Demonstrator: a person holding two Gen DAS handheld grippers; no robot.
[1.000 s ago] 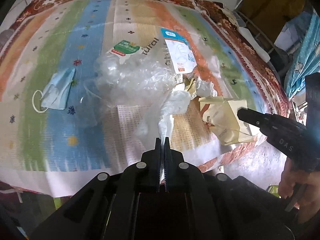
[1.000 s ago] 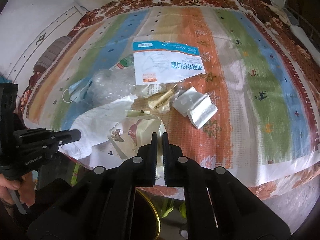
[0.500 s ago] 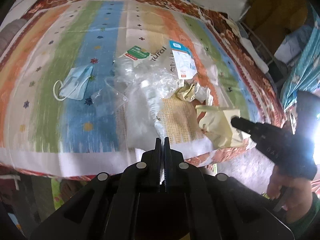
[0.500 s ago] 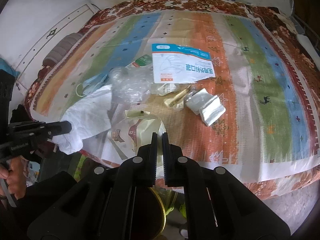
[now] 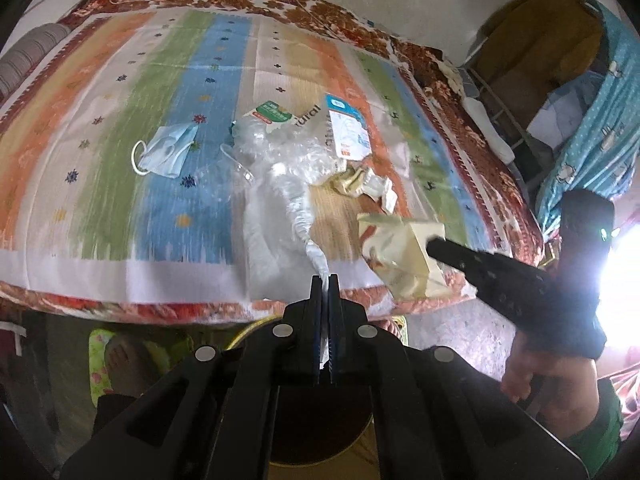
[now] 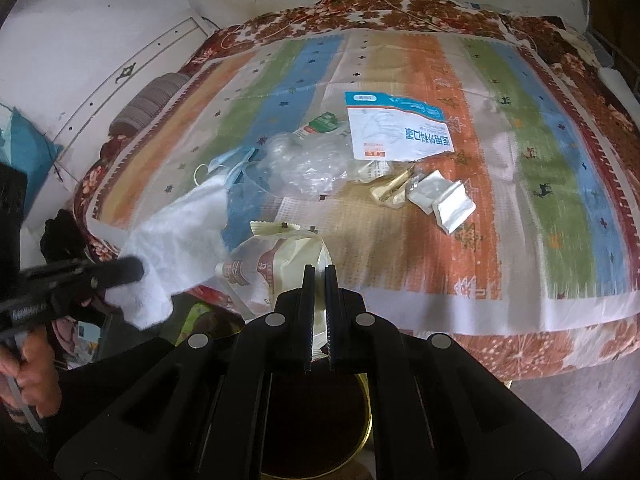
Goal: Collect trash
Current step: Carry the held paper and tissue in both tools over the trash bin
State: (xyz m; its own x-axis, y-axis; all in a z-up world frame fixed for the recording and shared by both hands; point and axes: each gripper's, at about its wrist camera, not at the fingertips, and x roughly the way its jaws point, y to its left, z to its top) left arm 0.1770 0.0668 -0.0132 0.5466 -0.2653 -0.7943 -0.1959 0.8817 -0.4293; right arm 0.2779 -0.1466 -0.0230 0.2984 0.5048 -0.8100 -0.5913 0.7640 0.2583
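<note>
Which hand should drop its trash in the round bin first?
Probably the right. The right gripper holds the cream snack bag right above the dark round bin. The left gripper pinches a white plastic bag that trails across the striped cloth.

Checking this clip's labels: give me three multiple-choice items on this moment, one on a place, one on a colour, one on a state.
1. Where does the face mask lie?
A. on the striped cover
B. in a bin
C. in a gripper

2. What colour is the top band of the flat mask packet?
A. red
B. blue
C. yellow

3. What does the right gripper hold?
A. nothing, jaws wide
B. the face mask
C. the cream snack bag

Key: 1 A, it lies flat on the cover, apart from the pile. 2 B, a blue strip heads it. 3 C, the jaws are shut on the bag's edge.
</note>
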